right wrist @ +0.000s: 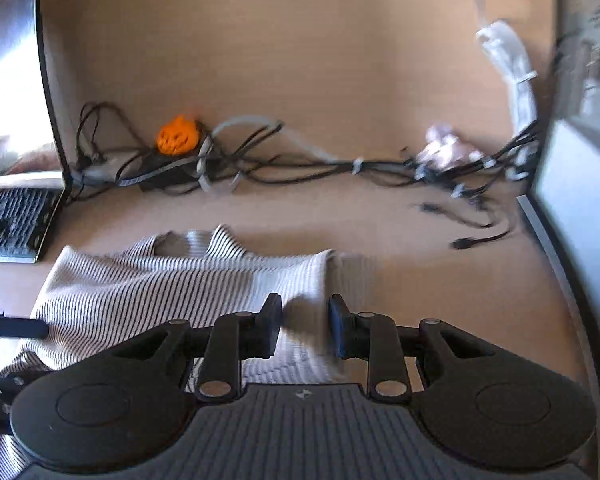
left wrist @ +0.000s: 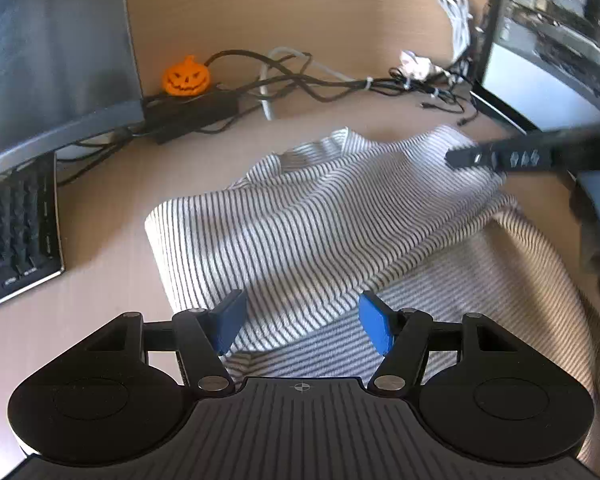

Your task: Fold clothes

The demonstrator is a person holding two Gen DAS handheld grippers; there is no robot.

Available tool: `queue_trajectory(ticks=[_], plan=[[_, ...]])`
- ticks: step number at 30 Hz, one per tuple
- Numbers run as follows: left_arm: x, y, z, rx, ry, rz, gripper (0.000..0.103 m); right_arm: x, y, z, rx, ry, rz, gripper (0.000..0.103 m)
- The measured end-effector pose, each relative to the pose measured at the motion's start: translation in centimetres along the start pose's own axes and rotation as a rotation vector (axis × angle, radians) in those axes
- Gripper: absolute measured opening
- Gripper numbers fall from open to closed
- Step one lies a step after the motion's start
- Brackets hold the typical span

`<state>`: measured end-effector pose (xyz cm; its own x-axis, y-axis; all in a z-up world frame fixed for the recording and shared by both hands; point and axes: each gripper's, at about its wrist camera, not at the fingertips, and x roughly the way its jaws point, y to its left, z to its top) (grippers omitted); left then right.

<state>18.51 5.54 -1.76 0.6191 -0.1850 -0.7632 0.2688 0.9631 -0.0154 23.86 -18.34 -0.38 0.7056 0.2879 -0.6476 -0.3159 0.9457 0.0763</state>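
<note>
A white garment with thin dark stripes [left wrist: 300, 220] lies on the wooden desk [left wrist: 112, 200], its upper layer folded over and drawn taut toward the right. My left gripper [left wrist: 302, 324] hovers over the garment's near edge, open, with only cloth beneath its blue pads [left wrist: 376, 328]. In the right wrist view my right gripper [right wrist: 305, 328] is shut on a bunch of the garment [right wrist: 148, 292] at its right edge. Its black finger [left wrist: 476, 158] shows in the left wrist view at the raised far right corner. One left finger [right wrist: 16, 328] shows at that view's left edge.
A keyboard [left wrist: 16, 232] and a dark monitor [left wrist: 52, 48] stand at the left. An orange pumpkin figure [left wrist: 186, 76] and tangled cables [left wrist: 320, 84] lie along the back wall. Another screen [left wrist: 548, 60] stands at the right. Bare desk lies behind the garment.
</note>
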Motion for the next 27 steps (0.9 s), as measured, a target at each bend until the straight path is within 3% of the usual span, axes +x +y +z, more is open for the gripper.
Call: queue_trajectory(ticks=[2,6,9,12,14,16,18,21,25,27], plan=[[-0.3,0.3,0.5,-0.036,-0.015,-0.014,0.068,-0.1,0.8,0.2,-0.049,-0.02,0.007,0.007],[-0.3,1.0,1.5,-0.072,-0.029,-0.053,0.074,-2.1,1.7,1.2,-0.153,-0.113,-0.07,0.006],[0.6,1.5,1.8,-0.103,0.003,-0.098,0.083,0.1,1.4,-0.1,-0.234,-0.045,-0.161,0.006],[1.3,1.8,1.8,-0.115,0.026,-0.1,0.083,1.8,0.1,-1.7,-0.185,0.039,-0.176,0.006],[1.4,1.9,1.7,-0.128,0.028,-0.106,0.085,1.1,-0.4,-1.7,-0.154,0.032,-0.18,0.008],[1.1,2.1,2.0,-0.141,0.004,-0.098,0.086,0.0,-0.9,-1.6,-0.125,0.017,-0.18,0.012],[0.6,2.4,2.4,-0.155,-0.032,-0.083,0.087,-1.3,-1.1,-1.0,-0.102,-0.009,-0.152,0.026],[0.1,2.8,3.1,-0.176,-0.079,-0.053,0.088,-1.3,-0.5,-0.4,-0.114,-0.025,-0.116,0.035],[1.9,3.5,3.5,-0.165,-0.049,0.056,0.084,-0.6,0.7,0.1,-0.154,-0.033,-0.085,0.045],[3.1,3.9,3.4,-0.155,-0.022,0.102,0.084,-0.3,1.2,0.4,-0.174,-0.038,-0.069,0.062]])
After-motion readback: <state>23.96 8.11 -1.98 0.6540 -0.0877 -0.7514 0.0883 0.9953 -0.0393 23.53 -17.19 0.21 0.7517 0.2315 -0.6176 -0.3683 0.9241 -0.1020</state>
